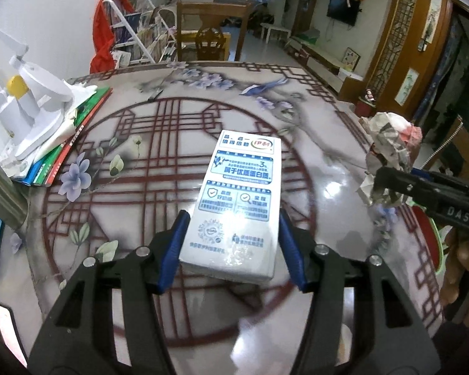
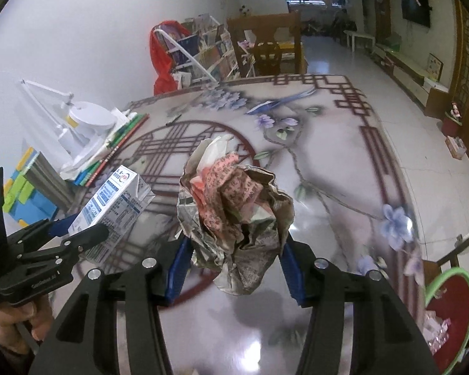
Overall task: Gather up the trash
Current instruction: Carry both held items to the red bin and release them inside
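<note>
Left wrist view shows one carton (image 1: 240, 206) clamped in the left tool (image 1: 231, 247), lifted over the counter (image 1: 140, 162); the right tool (image 2: 234, 247) grips one paper wad (image 2: 234, 212) — two trash items in all. One red bin (image 2: 450, 306) sits cut off at the frame's right edge, its contents blurred. The glossy counter carries a lattice-and-flower print, one white lamp (image 1: 31, 100) and stacked books (image 1: 68, 143); tiled floor beyond.

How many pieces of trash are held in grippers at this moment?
2. A milk carton in the left gripper; a crumpled newspaper wad in the right gripper. Both are above the table.
</note>
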`<state>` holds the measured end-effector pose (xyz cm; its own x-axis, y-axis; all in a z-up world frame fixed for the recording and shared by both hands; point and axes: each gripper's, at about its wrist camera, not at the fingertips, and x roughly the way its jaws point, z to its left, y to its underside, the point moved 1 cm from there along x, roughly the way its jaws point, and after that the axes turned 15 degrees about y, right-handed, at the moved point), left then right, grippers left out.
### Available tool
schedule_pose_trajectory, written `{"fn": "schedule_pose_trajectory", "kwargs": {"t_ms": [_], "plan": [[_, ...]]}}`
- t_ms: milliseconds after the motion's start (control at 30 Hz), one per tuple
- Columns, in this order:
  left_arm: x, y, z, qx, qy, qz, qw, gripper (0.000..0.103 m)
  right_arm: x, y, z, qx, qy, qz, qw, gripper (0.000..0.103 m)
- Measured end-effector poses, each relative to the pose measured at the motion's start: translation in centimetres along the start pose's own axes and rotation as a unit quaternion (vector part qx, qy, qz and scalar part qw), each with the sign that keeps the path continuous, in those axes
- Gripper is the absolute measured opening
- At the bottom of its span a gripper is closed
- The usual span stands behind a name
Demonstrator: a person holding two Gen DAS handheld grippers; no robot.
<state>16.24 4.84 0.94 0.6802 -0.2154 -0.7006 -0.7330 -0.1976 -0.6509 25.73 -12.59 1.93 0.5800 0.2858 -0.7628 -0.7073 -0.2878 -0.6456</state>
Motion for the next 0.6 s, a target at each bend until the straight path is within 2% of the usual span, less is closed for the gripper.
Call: {"fn": "schedule_pose_trajectory", "kwargs": {"t_ms": [333, 600], "plan": [[-1.3, 1.1, -5.3, 0.036, 0.026, 0.007, 0.9990, 0.054, -5.0, 2.6, -4.0, 0.027, 0.016, -0.015, 0.999, 0.050], [0.5, 0.8, -11.0, 0.073, 0.056, 0.023, 0.9955, 0.054, -7.6, 4.7, -8.9, 0.054, 0.042, -0.021, 0.997, 0.050]]}}
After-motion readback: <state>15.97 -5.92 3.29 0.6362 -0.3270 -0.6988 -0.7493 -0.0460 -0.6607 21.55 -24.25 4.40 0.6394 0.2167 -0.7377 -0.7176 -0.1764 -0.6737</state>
